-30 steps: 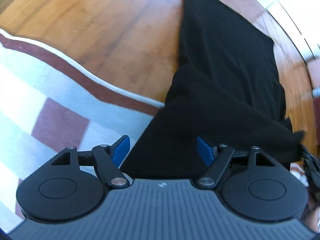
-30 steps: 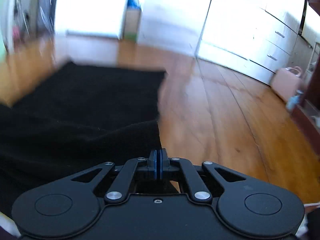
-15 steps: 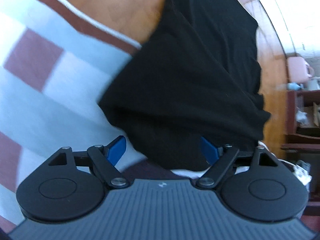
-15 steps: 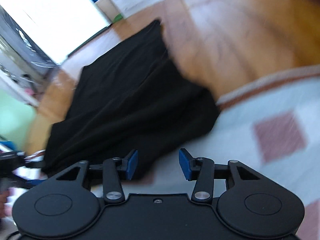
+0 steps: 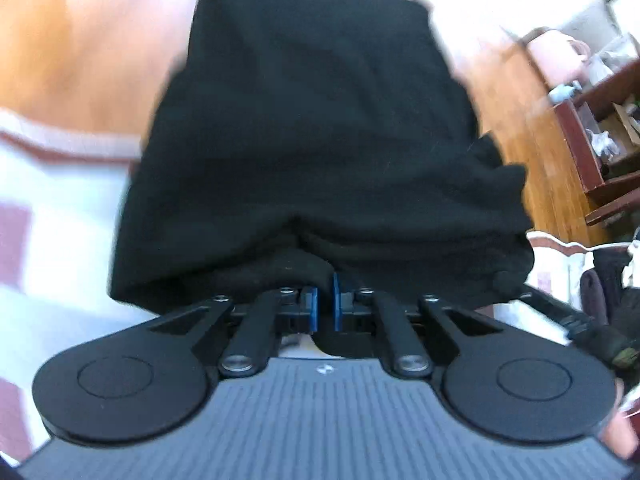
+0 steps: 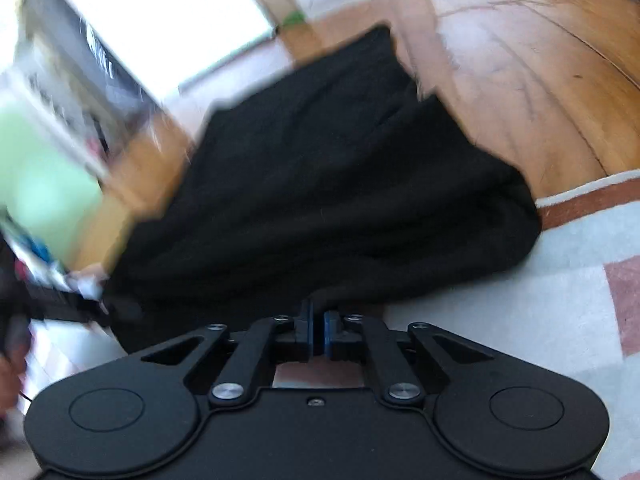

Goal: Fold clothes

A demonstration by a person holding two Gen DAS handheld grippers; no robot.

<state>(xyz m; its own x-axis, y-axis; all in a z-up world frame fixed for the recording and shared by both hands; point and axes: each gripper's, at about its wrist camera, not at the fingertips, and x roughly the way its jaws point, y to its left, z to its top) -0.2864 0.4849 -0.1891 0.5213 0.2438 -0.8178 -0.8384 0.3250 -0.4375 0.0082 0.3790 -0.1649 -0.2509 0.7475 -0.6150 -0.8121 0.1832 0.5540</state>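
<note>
A black garment lies spread half on the wooden floor and half on a rug, blurred by motion. In the left wrist view my left gripper has its jaws closing tight, and the blue pads pinch the garment's bunched near edge. The right wrist view shows the same garment stretching away. There my right gripper is closing hard on the near hem, with a fold of black cloth caught between its pads. Both grips sit on the garment's near side.
A white rug with maroon squares and border lies under the near part. Wooden floor extends beyond. A dark red shelf unit with clutter and a pink bag stand to the right. Bright white doors fill the far side.
Half a second ago both grippers stood open above the garment's near edge. Both have now closed on that edge. Both views have swung and rolled, and the garment's near edge has bunched up.
</note>
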